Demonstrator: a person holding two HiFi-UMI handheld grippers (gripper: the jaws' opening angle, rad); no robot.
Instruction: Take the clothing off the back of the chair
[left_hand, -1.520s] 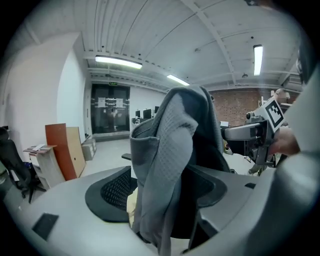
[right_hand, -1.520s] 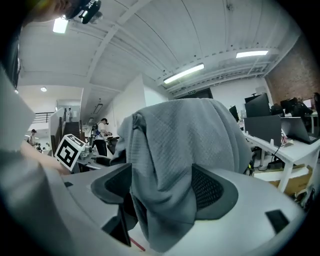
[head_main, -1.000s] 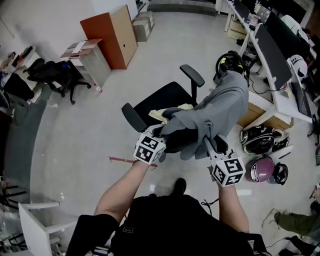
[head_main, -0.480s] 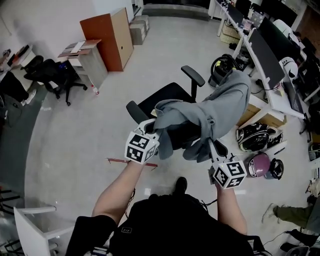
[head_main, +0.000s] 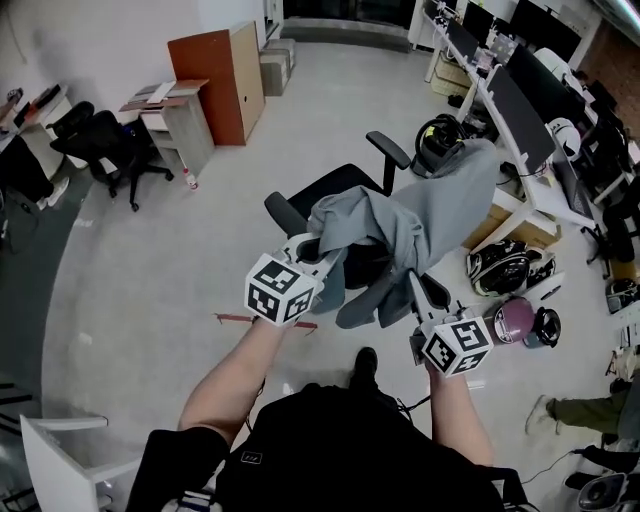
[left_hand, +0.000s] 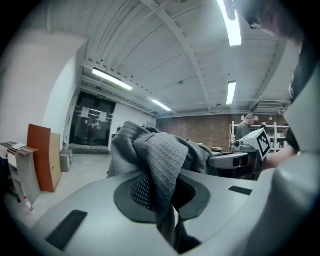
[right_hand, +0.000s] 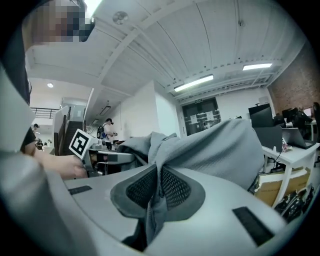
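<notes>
A grey garment (head_main: 425, 215) hangs stretched in the air over a black office chair (head_main: 335, 195), hiding most of the chair's back. My left gripper (head_main: 318, 252) is shut on a bunched fold at its near left end. In the left gripper view the waffle-knit cloth (left_hand: 162, 160) sits pinched between the pads of that gripper (left_hand: 162, 200). My right gripper (head_main: 412, 282) is shut on a fold at the near right. The right gripper view shows the cloth (right_hand: 220, 150) squeezed between the mesh pads of this gripper (right_hand: 157, 192). The garment's far end stays draped high at the right.
An orange cabinet (head_main: 222, 70) and a small drawer unit (head_main: 175, 120) stand far left. Desks with monitors (head_main: 520, 110) run along the right, with helmets (head_main: 505, 265) on the floor below. Another black chair (head_main: 105, 145) and a white chair (head_main: 60, 455) stand at the left.
Both grippers have risen and drawn toward me with the garment. The near end of the cloth now hangs higher above the chair.
</notes>
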